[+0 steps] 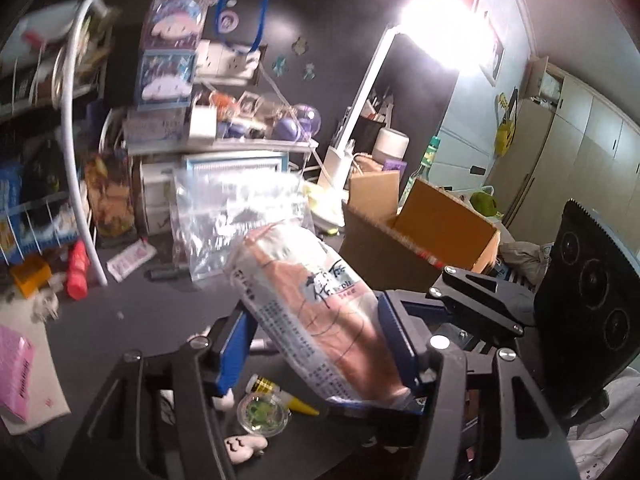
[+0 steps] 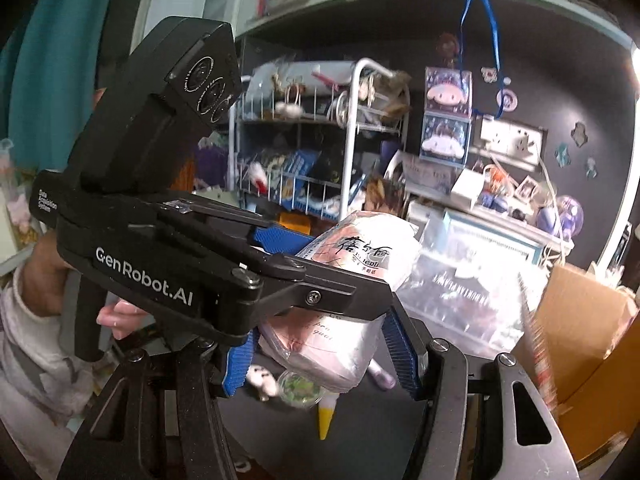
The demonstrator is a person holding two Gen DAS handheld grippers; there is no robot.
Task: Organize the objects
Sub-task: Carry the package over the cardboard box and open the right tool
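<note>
Left wrist view: the left gripper (image 1: 320,344) has its blue pads (image 1: 394,336) closed partway on a soft pack of tissues (image 1: 308,300), a pink and white plastic-wrapped bundle with printed characters, tilted up and away from the camera. The right wrist view shows the same pack (image 2: 360,256) also caught between the right gripper (image 2: 320,344) pads, lower down, with the left gripper crossing above it, so both tools squeeze it at once, one near each end. The pack is lifted clear of the dark desk (image 1: 160,312), above a small round container (image 1: 262,414) and a yellow-tipped tube (image 1: 288,396) lying there.

Judging by its look, the pack is light and squashy; the wrapper is slick film (it wrinkles under the pads), so a grip across the thick middle should hold better than one at a loose sealed end. It will not break, but it may sag or slide if only one side holds it. An open cardboard box (image 1: 424,236) stands just beyond, a likely place for it.
</note>
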